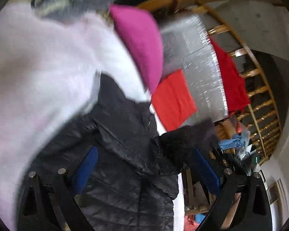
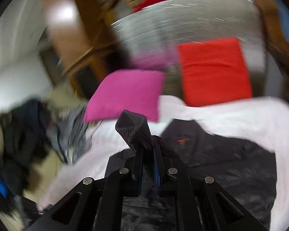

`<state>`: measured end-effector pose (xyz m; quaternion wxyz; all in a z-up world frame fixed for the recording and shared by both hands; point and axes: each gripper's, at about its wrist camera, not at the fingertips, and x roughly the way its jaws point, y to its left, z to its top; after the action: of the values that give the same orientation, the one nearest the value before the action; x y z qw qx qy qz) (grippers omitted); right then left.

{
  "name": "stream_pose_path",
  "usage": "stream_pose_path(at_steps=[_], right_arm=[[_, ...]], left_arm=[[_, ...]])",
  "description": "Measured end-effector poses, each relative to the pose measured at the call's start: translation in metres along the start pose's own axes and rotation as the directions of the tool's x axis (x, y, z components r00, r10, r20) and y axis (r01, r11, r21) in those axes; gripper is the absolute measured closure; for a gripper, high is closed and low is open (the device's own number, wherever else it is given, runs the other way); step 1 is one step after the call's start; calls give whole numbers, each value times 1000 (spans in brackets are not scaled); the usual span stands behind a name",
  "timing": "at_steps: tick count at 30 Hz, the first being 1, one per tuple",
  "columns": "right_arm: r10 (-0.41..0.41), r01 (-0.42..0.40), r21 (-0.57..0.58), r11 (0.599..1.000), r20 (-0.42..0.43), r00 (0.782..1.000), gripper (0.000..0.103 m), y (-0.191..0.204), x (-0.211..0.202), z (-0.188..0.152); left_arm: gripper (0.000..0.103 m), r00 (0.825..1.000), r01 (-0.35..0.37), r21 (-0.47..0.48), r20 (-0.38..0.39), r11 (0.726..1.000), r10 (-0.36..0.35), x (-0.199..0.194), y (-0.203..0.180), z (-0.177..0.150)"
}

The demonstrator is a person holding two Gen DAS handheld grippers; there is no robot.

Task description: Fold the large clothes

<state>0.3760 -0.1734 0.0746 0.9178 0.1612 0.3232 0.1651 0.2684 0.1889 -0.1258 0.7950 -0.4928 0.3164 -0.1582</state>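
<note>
Right gripper [image 2: 148, 165] pinched tight on ribbed dark cuff [image 2: 133, 129] of shiny black quilted jacket [image 2: 231, 163]. Left gripper [image 1: 142, 165] wide open, gripping nothing. One-point hold: the slick fabric could slip free.

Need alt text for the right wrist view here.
The right gripper is shut on a dark ribbed cuff of a black jacket lying on a white sheet; a magenta cushion lies behind.

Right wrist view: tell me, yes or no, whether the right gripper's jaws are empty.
No: the right gripper is shut on a dark ribbed cuff of the black jacket, which sticks up between its fingers.
</note>
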Motion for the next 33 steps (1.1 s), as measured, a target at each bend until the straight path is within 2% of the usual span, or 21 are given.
stream_pose_path(at_steps=[2, 6, 11, 14, 15, 16, 17, 18, 19, 22, 25, 27, 28, 30, 31, 32, 33], right_arm=[[-4, 4, 76, 997, -1, 1000, 93, -36, -1, 0], [-21, 24, 224, 974, -16, 1000, 93, -107, -3, -19], [-17, 30, 315, 948, -42, 999, 93, -160, 1, -42], [-11, 30, 344, 938, -59, 998, 93, -180, 10, -51], [-12, 37, 346, 938, -74, 997, 93, -186, 13, -55], [-13, 42, 346, 937, -85, 996, 93, -191, 13, -58], [-12, 44, 344, 938, -95, 995, 93, -192, 16, -60], [-9, 43, 337, 940, -102, 995, 93, -193, 17, -60], [-8, 42, 330, 943, -101, 995, 94, -193, 17, -60], [0, 20, 281, 960, -73, 997, 95, -181, 5, -46], [-4, 3, 218, 976, 2, 1000, 95, -166, -19, -31], [-44, 47, 207, 977, -19, 999, 96, -173, -16, -41], [-69, 79, 213, 974, -54, 996, 96, -181, -7, -51], [-110, 142, 224, 964, -149, 983, 97, -198, 18, -76], [-115, 157, 231, 960, -184, 976, 97, -205, 25, -88], [-116, 160, 232, 959, -194, 974, 97, -207, 28, -94], [-113, 157, 226, 961, -197, 974, 97, -207, 28, -101]], left_arm=[[5, 998, -2, -50, -65, 999, -1, 30, 3, 0], [5, 991, -58, -123, -126, 991, 43, 70, 15, 2], [5, 985, -149, -153, -112, 977, 132, 90, 28, 8], [6, 989, -133, -178, -81, 975, 121, 85, 32, 8], [12, 990, -134, -182, -72, 974, 122, 82, 33, 11], [33, 990, -136, -183, -72, 974, 125, 81, 33, 13], [49, 983, -176, -167, -88, 970, 163, 81, 31, 16], [80, 971, -228, -146, -102, 963, 214, 81, 30, 20], [92, 966, -251, -123, -102, 960, 239, 81, 27, 23], [93, 968, -248, -58, -63, 967, 244, 74, 13, 32], [93, 985, -172, 81, 20, 982, 171, 59, -12, 38], [93, 981, -193, 144, 29, 971, 191, 63, -11, 35], [93, 974, -225, 141, 8, 964, 226, 72, -2, 33], [93, 948, -306, 150, -38, 940, 315, 90, 19, 30], [93, 927, -353, 139, -80, 925, 366, 98, 36, 27], [93, 922, -362, 138, -96, 922, 376, 101, 43, 26], [92, 923, -358, 145, -93, 922, 373, 100, 46, 25]])
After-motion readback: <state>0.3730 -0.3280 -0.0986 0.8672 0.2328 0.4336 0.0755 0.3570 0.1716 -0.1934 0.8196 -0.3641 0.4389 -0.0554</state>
